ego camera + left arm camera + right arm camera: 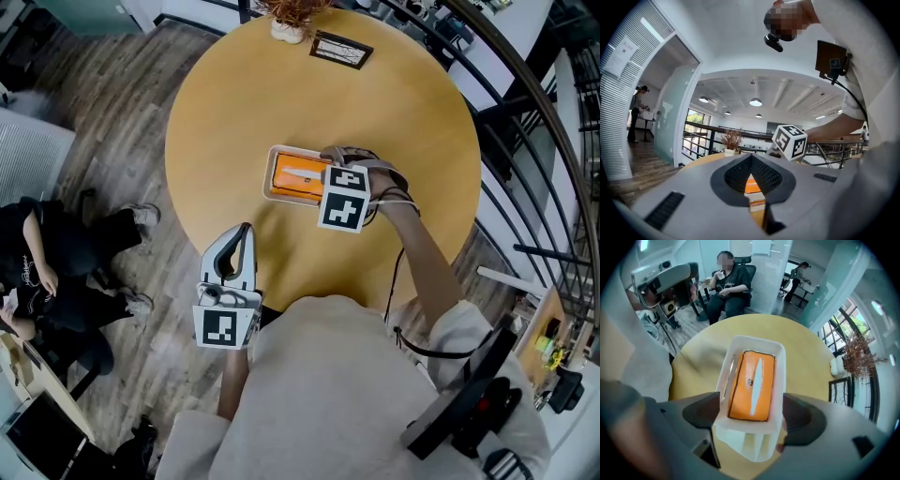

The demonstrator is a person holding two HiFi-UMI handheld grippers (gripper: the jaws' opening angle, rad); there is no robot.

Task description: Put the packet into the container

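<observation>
**Packet lies in the container under spread right jaws**

The flat orange packet (752, 385) lies lengthwise on the floor of the white translucent rectangular plastic container (780, 376), just below and beyond the jaws of the right gripper (750, 418). Those jaws stand spread wide, one on either side of the container's near end, and pinch nothing. Whether they brush its walls I cannot tell. Pointing steeply down over the round yellow wooden desk (281, 84), they look opened to let the packet go, so the placing seems done. The left gripper (242, 234) hangs at the near desk edge with its jaws pressed together and empty. The container is well ahead of them, and this gripper is probably parked clear because one hand suffices.
</observation>
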